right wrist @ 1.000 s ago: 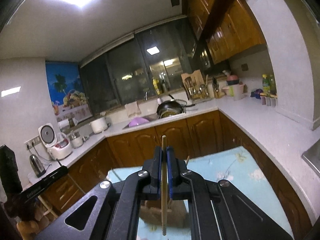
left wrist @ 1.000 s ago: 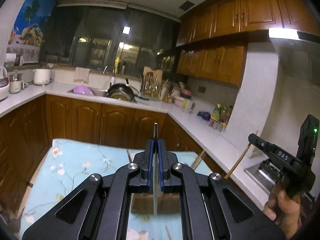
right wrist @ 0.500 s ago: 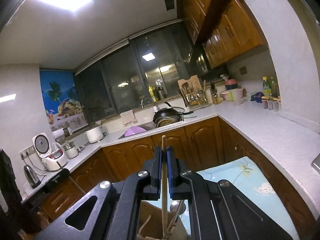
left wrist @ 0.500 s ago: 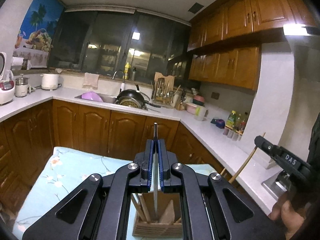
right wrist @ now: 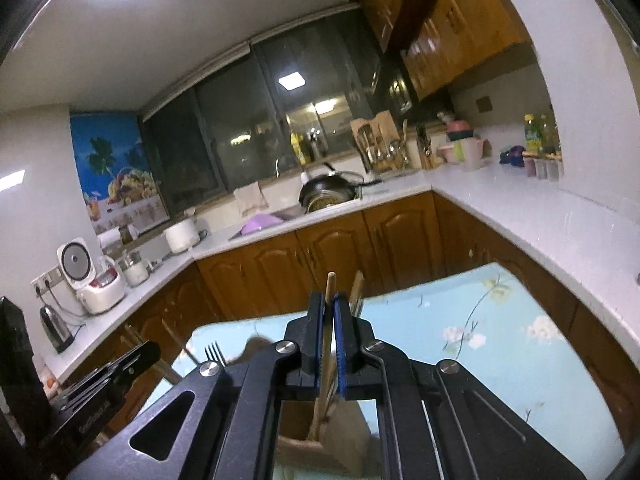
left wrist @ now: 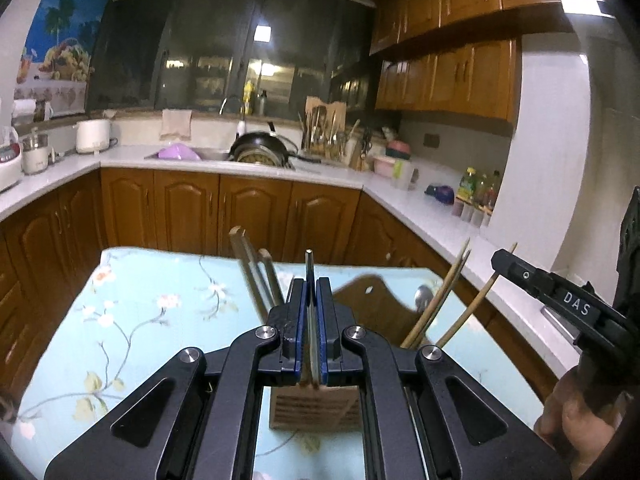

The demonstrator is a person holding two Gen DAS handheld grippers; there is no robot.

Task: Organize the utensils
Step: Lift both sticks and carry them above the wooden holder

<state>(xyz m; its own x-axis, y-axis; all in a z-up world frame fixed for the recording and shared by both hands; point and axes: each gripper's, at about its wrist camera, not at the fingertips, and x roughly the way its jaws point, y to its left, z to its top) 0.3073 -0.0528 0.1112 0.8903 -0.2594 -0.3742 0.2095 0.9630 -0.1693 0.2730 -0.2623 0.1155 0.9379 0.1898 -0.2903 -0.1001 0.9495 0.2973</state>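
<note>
The worktop (left wrist: 132, 320) is covered by a pale blue cloth printed with white blossoms and thin brown branches. A wooden utensil holder (left wrist: 312, 408) stands directly on it, near the front edge, upright, with chopsticks (left wrist: 436, 304), a spoon (left wrist: 422, 294) and flat wooden handles (left wrist: 252, 272) sticking up from its compartments.

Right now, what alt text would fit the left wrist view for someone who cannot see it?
The left gripper is shut on a thin metal utensil, held upright over a wooden utensil holder on a floral tablecloth. The right gripper holds a wooden chopstick at right.
</note>
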